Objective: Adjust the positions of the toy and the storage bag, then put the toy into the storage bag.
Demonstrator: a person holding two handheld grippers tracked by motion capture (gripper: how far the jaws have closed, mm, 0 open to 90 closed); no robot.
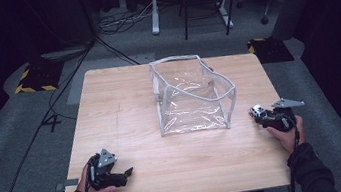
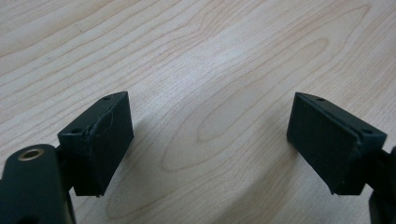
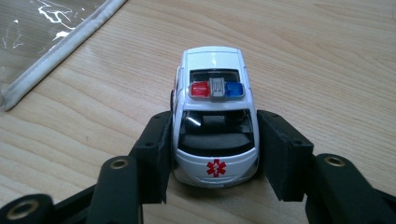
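right gripper view: the right gripper (image 3: 215, 154) has its two black jaws standing on either side of a small white toy ambulance (image 3: 214, 116), narrowed about its rear half; the left pad presses against the car's flank, while on the other side a thin sliver of gap may remain, too fine to judge; the car sits on its wheels on the wooden table (image 3: 327, 56), roof up, with a red and a blue light on either side of a grey block on top and a red medical star on the end nearest the camera; up and to the left of the car, well apart from it, lies the grey-edged corner of a clear plastic pouch (image 3: 56, 46); in the high view the right gripper (image 1: 268, 117) rests near the table's right edge, held by the person's right hand (image 1: 290, 134), with the toy ambulance (image 1: 258, 111) at its tip, just off the pouch's near right corner; the clear plastic pouch (image 1: 191, 95) stands open-topped in the middle of the table (image 1: 124, 107); far over at the near left corner, the left gripper (image 1: 119, 176) lies low in the left hand (image 1: 95, 187); in the left gripper view its jaws are spread wide with only bare wood grain (image 2: 210, 93) between them, gripping nothing.
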